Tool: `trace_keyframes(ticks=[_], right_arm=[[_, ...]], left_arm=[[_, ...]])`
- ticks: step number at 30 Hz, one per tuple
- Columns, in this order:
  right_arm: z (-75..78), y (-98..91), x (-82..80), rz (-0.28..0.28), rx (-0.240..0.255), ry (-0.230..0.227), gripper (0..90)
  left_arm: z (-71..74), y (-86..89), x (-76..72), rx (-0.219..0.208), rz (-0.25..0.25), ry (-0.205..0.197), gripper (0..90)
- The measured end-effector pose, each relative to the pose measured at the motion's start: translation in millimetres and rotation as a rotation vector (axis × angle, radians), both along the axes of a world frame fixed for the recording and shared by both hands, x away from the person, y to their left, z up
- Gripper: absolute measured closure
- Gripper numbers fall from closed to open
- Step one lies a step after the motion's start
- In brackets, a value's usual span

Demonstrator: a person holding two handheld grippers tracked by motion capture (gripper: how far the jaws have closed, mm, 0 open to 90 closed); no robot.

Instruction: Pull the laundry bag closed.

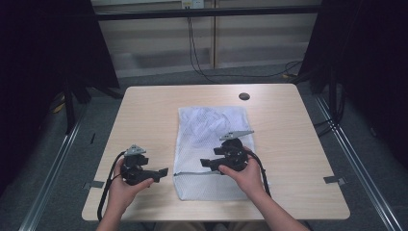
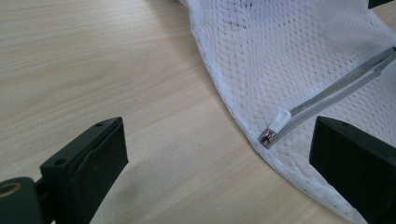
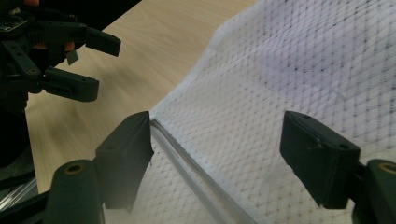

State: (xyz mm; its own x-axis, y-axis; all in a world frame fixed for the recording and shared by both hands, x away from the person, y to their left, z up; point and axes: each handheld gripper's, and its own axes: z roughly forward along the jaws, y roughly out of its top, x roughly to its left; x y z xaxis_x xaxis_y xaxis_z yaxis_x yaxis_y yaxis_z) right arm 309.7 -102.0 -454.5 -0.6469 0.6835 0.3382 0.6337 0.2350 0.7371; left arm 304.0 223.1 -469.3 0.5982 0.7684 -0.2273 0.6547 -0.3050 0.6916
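Mesh laundry bag [image 1: 211, 149] lies flat mid-table, white, zipper [image 3: 187, 165] running across its near end. Right gripper [image 1: 208, 163] sits over the bag's near part, jaws apart, nothing pinched; in right gripper view one jaw sits by the zipper's end at the bag's edge, the other over the mesh. Left gripper [image 1: 162, 172] rests on bare table [image 1: 144, 110] just beside the bag's left edge, jaws wide, holding nothing; zipper pull [image 2: 276, 125] shows between them in left gripper view. Dark round cap [image 1: 244, 96] near far table edge.
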Motion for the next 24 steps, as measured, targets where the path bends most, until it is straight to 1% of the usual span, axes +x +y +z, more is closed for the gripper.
trace_keyframes(ticks=[4, 5, 7, 8, 10, 11, 12, 14, 15, 16, 17, 19, 20, 21, 22, 24], right_arm=[[-1.1, 6.0, 0.7, 0.019, 0.017, 0.017, 30.6], [-1.1, 7.8, 0.5, 0.015, 0.022, 0.026, 31.6], [-1.7, 10.7, 0.4, 0.025, 0.026, 0.027, 33.4], [-2.1, 12.2, 0.3, 0.031, 0.027, 0.03, 33.4], [-3.0, 14.7, 0.5, 0.04, 0.02, 0.032, 33.3], [-3.6, 16.9, 0.5, 0.045, 0.02, 0.031, 35.2], [-3.9, 18.3, 0.6, 0.045, 0.018, 0.03, 35.5], [-4.1, 19.7, 1.0, 0.047, 0.018, 0.032, 35.5], [-4.2, 21.3, 1.0, 0.041, 0.019, 0.032, 35.5], [-4.5, 22.7, 1.6, 0.043, 0.02, 0.03, 36.6], [-5.2, 27.1, 2.6, 0.052, 0.031, 0.039, 37.6], [-5.7, 29.0, 3.2, 0.053, 0.035, 0.037, 37.9], [-6.5, 31.2, 3.6, 0.058, 0.031, 0.042, 38.4], [-7.5, 34.5, 3.8, 0.054, 0.036, 0.067, 38.4], [-8.4, 36.1, 4.3, 0.059, 0.039, 0.075, 38.7], [-10.4, 40.5, 4.7, 0.065, 0.045, 0.098, 40.8]], left_arm=[[-0.1, 0.1, -0.5, -0.001, 0.0, 0.003, 3.9], [-0.1, 0.2, -0.5, 0.002, -0.002, 0.003, 3.9], [-0.3, -0.1, -0.7, 0.003, -0.002, 0.006, 3.9], [-0.6, -0.8, -1.0, -0.002, 0.004, 0.007, 3.9], [-0.8, -1.3, -1.3, 0.001, 0.008, 0.008, 3.9], [-0.8, -1.1, -1.2, 0.008, -0.001, 0.01, 4.0], [-1.0, -1.7, -1.4, 0.003, 0.002, 0.011, 3.9], [-1.3, -2.1, -1.7, 0.009, -0.004, 0.011, 3.9], [-1.8, -2.9, -2.3, 0.005, 0.006, 0.008, 3.9], [-2.2, -2.6, -2.4, 0.007, 0.0, 0.012, 3.9], [-2.5, -2.3, -2.5, 0.005, -0.001, 0.016, 3.9], [-3.0, -1.8, -2.9, 0.004, -0.002, 0.02, 4.0], [-3.4, -2.1, -3.5, 0.001, 0.011, 0.016, 4.0], [-3.1, -1.4, -3.6, 0.003, 0.007, 0.019, 3.9], [-2.6, -0.5, -3.8, 0.01, 0.005, 0.018, 4.0], [-2.2, -0.6, -4.5, 0.0, 0.014, 0.019, 4.0]])
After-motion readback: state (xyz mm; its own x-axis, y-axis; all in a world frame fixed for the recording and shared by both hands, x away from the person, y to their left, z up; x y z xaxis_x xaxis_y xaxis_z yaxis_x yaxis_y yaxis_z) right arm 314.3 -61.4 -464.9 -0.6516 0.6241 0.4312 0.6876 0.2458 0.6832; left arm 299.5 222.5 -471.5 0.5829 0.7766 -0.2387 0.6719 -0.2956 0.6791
